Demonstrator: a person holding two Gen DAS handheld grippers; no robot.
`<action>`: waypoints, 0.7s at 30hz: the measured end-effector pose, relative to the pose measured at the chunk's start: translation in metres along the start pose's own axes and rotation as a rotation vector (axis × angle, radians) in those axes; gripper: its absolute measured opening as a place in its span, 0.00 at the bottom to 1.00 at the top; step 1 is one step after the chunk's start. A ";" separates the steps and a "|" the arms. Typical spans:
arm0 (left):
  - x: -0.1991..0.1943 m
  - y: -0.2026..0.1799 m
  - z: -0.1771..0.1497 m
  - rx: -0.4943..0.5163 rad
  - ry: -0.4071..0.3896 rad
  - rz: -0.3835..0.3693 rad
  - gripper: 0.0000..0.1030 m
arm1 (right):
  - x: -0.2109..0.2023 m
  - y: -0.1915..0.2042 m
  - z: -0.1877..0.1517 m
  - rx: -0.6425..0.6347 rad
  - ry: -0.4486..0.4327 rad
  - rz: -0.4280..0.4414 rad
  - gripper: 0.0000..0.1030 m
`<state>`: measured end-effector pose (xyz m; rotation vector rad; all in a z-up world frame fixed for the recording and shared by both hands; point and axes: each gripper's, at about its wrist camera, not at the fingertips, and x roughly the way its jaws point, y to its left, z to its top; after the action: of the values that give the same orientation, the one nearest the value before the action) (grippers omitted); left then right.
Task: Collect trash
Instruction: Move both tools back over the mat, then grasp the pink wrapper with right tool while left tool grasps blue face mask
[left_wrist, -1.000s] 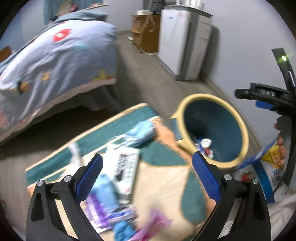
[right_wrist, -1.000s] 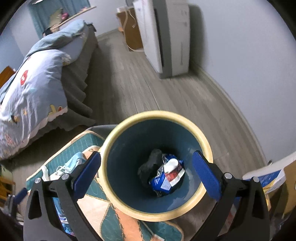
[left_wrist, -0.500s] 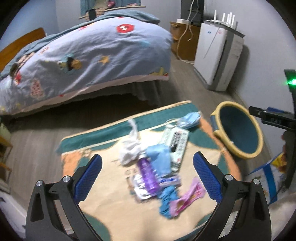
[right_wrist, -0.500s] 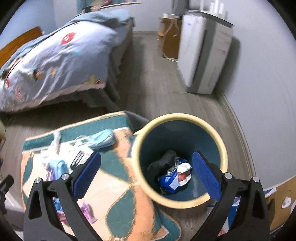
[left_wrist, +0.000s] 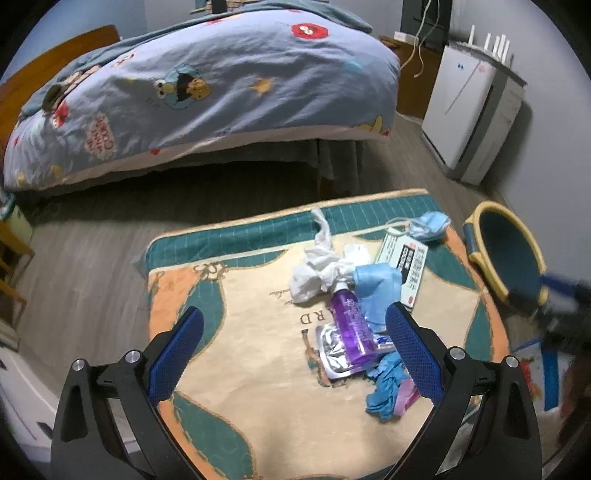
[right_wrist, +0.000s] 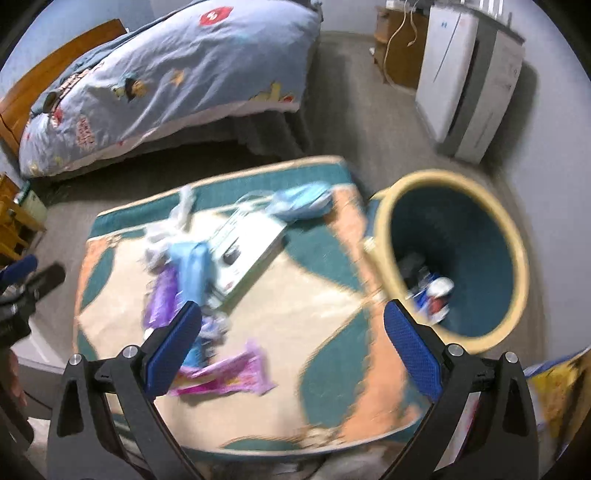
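Observation:
Trash lies on a teal and cream rug (left_wrist: 258, 369): a purple bottle (left_wrist: 351, 325), white tissue (left_wrist: 314, 269), a blue cloth (left_wrist: 380, 284), a white box (left_wrist: 406, 266), a blue face mask (left_wrist: 428, 225), a silver packet (left_wrist: 332, 350), a blue glove (left_wrist: 384, 391) and a pink wrapper (right_wrist: 229, 376). A yellow-rimmed teal bin (right_wrist: 454, 254) stands right of the rug with trash inside. My left gripper (left_wrist: 291, 350) is open and empty above the rug. My right gripper (right_wrist: 291, 343) is open and empty above the rug beside the bin.
A bed with a blue quilt (left_wrist: 207, 88) stands behind the rug. A white appliance (left_wrist: 469, 114) stands against the right wall, a wooden cabinet (right_wrist: 399, 44) beyond it. A blue and yellow bag (right_wrist: 554, 391) lies at the lower right.
Both grippers have pulled back and swung left, away from the bin and over the rug. The trash pile now sits in front of both. Both stay open and empty.

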<state>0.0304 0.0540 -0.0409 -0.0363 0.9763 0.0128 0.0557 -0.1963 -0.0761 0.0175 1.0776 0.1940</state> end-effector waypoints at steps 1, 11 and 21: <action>-0.002 0.001 0.000 -0.003 -0.005 -0.004 0.95 | 0.004 0.007 -0.007 0.012 0.009 0.019 0.94; -0.018 0.019 -0.003 -0.045 -0.036 0.000 0.95 | 0.038 0.082 -0.064 -0.128 0.064 0.066 0.94; -0.025 0.034 -0.007 -0.095 -0.038 -0.023 0.95 | 0.060 0.100 -0.070 -0.232 0.087 0.060 0.39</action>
<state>0.0099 0.0877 -0.0252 -0.1337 0.9370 0.0389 0.0068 -0.0935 -0.1511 -0.1690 1.1368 0.3755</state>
